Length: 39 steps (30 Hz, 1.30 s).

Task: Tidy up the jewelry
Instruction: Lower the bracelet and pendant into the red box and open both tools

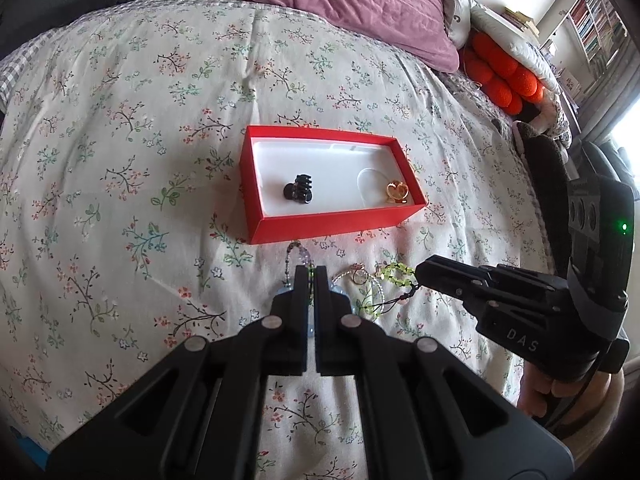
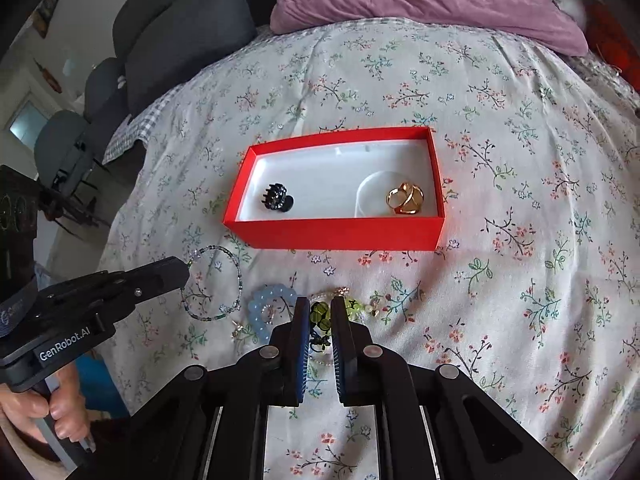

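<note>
We hold both tools low over the floral bedspread (image 1: 120, 152), just on the near side of the red box (image 2: 340, 234); the box sits open with a white lining, and inside it lie a black hair claw (image 2: 276, 198) toward its left end and a gold ring (image 2: 406, 199) toward its right end, well apart from each other.

Our left gripper (image 1: 311, 280) has its jaws drawn almost together, with only a thin slit between them; a strand of the beaded bracelet (image 2: 212, 284) runs along that slit, though we cannot tell whether the pads truly grip it; in the right wrist view the tip of this tool touches the bracelet's thin loop at its upper left side.

Our right gripper (image 2: 320, 312) has its blue-padded jaws narrowly parted around the green bead bracelet (image 2: 322, 318); the green beads sit between the pads, but we cannot tell whether the pads press on them.

Between the two tools, on the cloth, lies the pale blue bead bracelet (image 2: 268, 308), curled just to the left of the right tool's fingers; a small pearly strand (image 1: 352, 276) with a ring on it lies beside the green beads; a purple pillow (image 1: 328, 0) rests at the far end of the bed.
</note>
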{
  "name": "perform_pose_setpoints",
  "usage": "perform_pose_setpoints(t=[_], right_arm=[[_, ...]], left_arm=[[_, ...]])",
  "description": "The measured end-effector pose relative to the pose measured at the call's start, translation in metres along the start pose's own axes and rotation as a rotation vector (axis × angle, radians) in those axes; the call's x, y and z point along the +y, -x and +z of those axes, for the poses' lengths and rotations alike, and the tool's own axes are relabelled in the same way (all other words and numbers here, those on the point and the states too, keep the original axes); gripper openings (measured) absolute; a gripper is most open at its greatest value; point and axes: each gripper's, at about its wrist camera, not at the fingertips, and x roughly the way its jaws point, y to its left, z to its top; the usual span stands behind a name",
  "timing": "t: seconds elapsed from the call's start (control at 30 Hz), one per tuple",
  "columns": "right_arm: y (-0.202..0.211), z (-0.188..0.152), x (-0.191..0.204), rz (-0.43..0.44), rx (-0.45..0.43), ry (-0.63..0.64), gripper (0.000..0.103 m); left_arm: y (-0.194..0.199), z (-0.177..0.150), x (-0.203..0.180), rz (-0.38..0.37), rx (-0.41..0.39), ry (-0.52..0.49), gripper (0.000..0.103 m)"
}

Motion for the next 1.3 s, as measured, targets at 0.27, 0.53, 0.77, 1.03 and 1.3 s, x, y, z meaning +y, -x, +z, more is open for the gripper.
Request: perform_pose_setpoints(t=[0.27, 0.53, 0.77, 1.03, 1.3], right_arm=[[0.022, 0.016, -0.005, 0.017, -0.078, -0.051, 0.010], [0.037, 0.036, -0.016, 0.017, -0.171, -0.112, 0.010], [0.034, 0.047, -0.032, -0.004, -0.212, -0.146, 0.010], [0.024, 0.057, -0.046, -0.021, -0.233, -0.183, 0.010], [0.004, 0.067, -0.027, 0.050, -0.243, -0.148, 0.011]], left_arm=[[0.007, 0.013, -0.009, -0.030, -0.043, 0.024, 0.003], [-0.009, 0.041, -0.025, -0.138, -0.076, 0.073, 0.003], [-0.049, 0.057, -0.025, -0.222, -0.052, 0.146, 0.003], [-0.071, 0.059, -0.010, -0.012, -0.045, 0.092, 0.003], [-0.064, 0.057, -0.003, 0.039, -0.094, 0.061, 0.003]])
